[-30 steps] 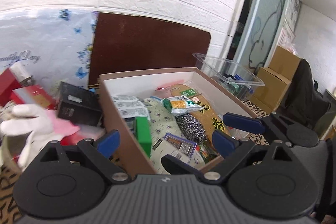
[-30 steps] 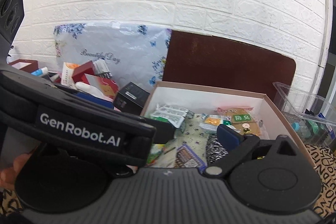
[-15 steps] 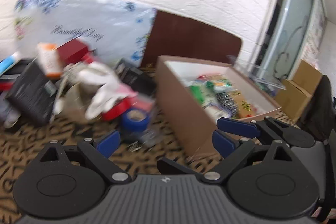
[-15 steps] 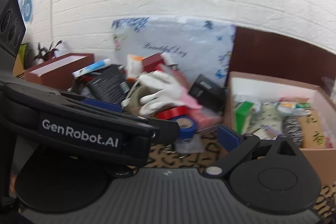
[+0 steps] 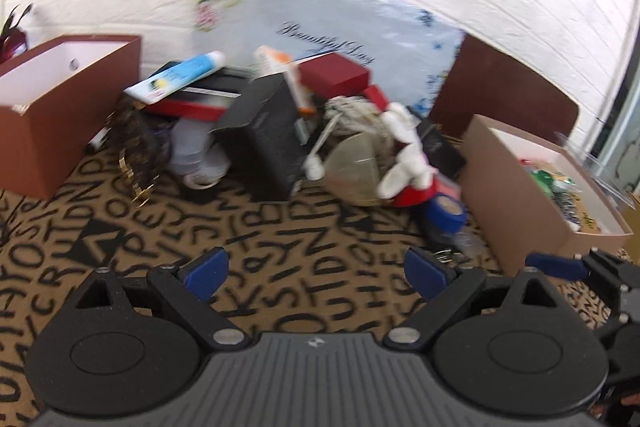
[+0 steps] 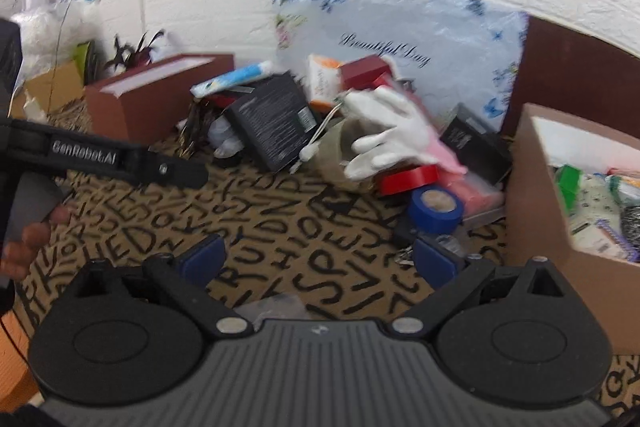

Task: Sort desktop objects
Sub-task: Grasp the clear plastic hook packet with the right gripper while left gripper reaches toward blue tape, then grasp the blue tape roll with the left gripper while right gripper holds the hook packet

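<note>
Jaws of the left gripper (image 5: 316, 273) and right gripper (image 6: 318, 261) stand apart, holding nothing, above the letter-patterned worktop (image 5: 280, 227). At frame centre lies a cluttered pile: black rectangular box (image 6: 276, 119), white fabric glove (image 6: 390, 135), blue tape roll (image 6: 436, 209).

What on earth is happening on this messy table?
A person is sorting clutter with hand-held tongs. Both the left tongs and right tongs are open and empty, hovering over the letter-patterned tablecloth. Ahead lies an unsorted pile: a white glove, blue tape roll, red tape roll and black box. The box on the right already holds packets; the brown box on the left shows nothing inside.
</note>
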The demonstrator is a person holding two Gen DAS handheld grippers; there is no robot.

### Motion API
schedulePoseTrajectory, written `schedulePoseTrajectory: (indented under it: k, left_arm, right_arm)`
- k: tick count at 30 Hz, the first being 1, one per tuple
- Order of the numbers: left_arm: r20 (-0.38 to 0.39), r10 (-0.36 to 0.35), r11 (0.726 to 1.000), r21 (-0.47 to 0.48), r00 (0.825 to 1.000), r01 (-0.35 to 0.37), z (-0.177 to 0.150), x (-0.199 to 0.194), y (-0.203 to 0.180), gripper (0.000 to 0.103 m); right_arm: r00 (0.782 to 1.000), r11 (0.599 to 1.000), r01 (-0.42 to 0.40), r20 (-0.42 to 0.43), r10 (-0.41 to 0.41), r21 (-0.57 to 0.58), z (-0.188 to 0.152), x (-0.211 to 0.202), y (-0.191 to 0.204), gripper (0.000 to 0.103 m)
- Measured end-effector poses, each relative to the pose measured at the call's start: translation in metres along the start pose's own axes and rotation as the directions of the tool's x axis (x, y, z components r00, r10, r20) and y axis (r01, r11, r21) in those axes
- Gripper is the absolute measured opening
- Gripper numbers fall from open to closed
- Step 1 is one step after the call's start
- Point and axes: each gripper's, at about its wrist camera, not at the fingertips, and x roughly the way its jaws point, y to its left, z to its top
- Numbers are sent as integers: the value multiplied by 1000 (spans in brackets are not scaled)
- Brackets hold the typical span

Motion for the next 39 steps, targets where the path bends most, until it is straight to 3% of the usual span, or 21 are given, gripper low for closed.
schedulePoseTrajectory:
  k: [4, 6, 10, 15, 17, 20, 24, 27, 32, 36, 39]
  left_arm:
    - [-24, 0, 1000, -12, 1000, 0, -4, 7, 11, 97]
    - [-28, 2, 1000, -10, 1000, -3, -3, 13, 15, 97]
    - [-22, 9, 1000, -7, 1000, -9, 3, 24, 22, 97]
    - [-9, 19, 1000, 5, 1000, -19, 13, 37, 26, 97]
    - [-15, 19, 1000, 3, 1000, -19, 17, 43, 26, 97]
    - [-22, -17, 1000, 16, 1000, 17, 21, 51, 19, 97]
    - [-48, -117, 991, 61, 992, 120, 21, 63, -6, 96]
    - [-86, -196, 976, 84, 977, 203, 16, 79, -35, 95]
    - [-161, -295, 945, 93, 942, 312, 4, 110, -90, 76]
    - [-223, -314, 939, 70, 923, 336, -6, 137, -124, 67]
    - [-220, -283, 957, 7, 934, 292, -11, 151, -136, 68]
  right_arm:
    - [994, 999, -40, -99, 37, -27, -15, 21, 16, 96]
    - [988, 998, -63, -141, 59, -28, -24, 30, 22, 82]
    - [977, 996, -65, -209, 50, -62, -37, 47, 29, 75]
    - [975, 994, -66, -218, 46, -86, -37, 55, 28, 72]
    - [975, 994, -74, -214, 56, -77, -36, 56, 26, 58]
    - [976, 994, -78, -210, 61, -75, -35, 55, 23, 48]
    - [977, 996, -61, -210, 46, -65, -39, 46, 15, 46]
    - [978, 999, -26, -209, 18, -40, -44, 35, 5, 46]
    - [978, 999, 39, -206, -39, -7, -55, 16, -15, 46]
    - [976, 997, 70, -208, -66, 15, -64, 3, -33, 46]
    - [977, 996, 81, -202, -74, 25, -69, -3, -44, 46]
